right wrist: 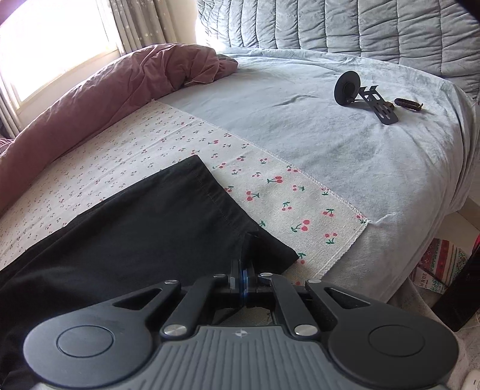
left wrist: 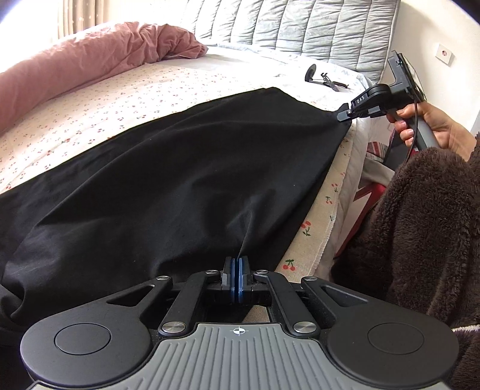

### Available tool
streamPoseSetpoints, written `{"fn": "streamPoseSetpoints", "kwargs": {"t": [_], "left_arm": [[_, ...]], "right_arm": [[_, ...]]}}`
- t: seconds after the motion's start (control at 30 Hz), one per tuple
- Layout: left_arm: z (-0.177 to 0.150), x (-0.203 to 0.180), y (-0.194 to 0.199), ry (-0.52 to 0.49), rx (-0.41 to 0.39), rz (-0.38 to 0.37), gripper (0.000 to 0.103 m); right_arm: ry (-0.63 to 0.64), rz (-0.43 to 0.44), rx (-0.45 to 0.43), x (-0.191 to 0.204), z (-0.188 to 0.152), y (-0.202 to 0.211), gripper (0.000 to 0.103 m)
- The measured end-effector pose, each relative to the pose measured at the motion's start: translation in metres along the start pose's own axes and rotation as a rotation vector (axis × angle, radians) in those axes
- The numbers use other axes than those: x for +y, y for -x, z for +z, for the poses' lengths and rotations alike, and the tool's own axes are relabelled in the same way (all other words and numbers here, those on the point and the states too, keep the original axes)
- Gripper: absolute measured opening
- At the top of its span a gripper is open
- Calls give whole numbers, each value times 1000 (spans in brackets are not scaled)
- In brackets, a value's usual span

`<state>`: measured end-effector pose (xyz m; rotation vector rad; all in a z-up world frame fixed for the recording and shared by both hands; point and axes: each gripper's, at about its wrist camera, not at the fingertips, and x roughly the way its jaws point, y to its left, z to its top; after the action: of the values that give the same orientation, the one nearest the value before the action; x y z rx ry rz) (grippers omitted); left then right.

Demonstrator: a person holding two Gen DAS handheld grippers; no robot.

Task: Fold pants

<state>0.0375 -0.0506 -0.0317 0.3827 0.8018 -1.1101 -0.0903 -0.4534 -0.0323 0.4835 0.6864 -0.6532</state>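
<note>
Black pants (left wrist: 168,180) lie spread across the cherry-print cloth (left wrist: 90,99) on the bed. My left gripper (left wrist: 239,264) is shut on the pants' near edge, the fabric pinched between its blue pads. My right gripper (right wrist: 245,270) is shut on the near corner of the pants' hem (right wrist: 168,216). In the left wrist view the right gripper (left wrist: 345,115) holds the far right corner of the pants, near the bed's edge. The fabric is stretched between the two grips.
A pink duvet (left wrist: 75,63) is bunched along the far left of the bed. A black disc with a metal bracket (right wrist: 364,93) lies on the grey sheet (right wrist: 300,120) near the quilted headboard (right wrist: 360,27). The bed's edge (right wrist: 420,255) drops off at right.
</note>
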Motion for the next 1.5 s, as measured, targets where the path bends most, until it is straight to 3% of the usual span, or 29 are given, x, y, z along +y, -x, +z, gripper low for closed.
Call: {"fn": "streamPoseSetpoints", "kwargs": {"t": [0.1,0.17,0.23,0.27,0.3,0.4,0.5,0.57,0.63,0.73,0.9,0.97,1.0,1.07,1.1,1.2,1.27,1.5], "left_arm": [[2,3,4,24,24,-18,10],[4,8,13,56,14,-39,21],[8,16,29,95,-37,-38,36],[10,22,37,110,-69,-25,48],[12,28,45,122,-98,-5,55],[23,57,64,155,-158,122,59],[33,96,71,180,-153,280,61],[38,129,68,203,-128,379,61],[41,167,59,263,-81,428,61],[40,217,39,363,-22,443,60],[30,267,13,490,25,419,54],[28,273,10,522,-3,382,44],[29,274,10,532,-18,360,25],[30,273,11,571,-33,302,9],[31,271,11,567,-38,315,7],[31,265,15,550,-77,341,4],[28,267,20,583,-117,340,4],[25,265,31,616,-185,343,4]], "right_arm": [[21,-23,27,1,0,-3,5],[39,-49,13,3,3,1,28],[45,-55,-24,3,11,7,39],[43,-51,-37,3,15,10,39],[46,-45,-44,4,22,11,40],[77,-39,-55,13,37,7,47],[101,-21,-45,24,49,-5,48],[114,0,-38,33,56,-17,49],[125,4,-37,40,61,-30,49],[127,23,-31,47,69,-50,49],[120,37,-14,55,81,-80,49],[110,44,-16,55,85,-90,48],[100,47,-17,55,87,-95,48],[83,52,-17,54,91,-105,47],[75,53,-18,54,92,-110,46],[69,59,-41,55,92,-119,29],[65,55,-64,55,90,-120,4],[63,66,-166,53,96,-106,0]]}}
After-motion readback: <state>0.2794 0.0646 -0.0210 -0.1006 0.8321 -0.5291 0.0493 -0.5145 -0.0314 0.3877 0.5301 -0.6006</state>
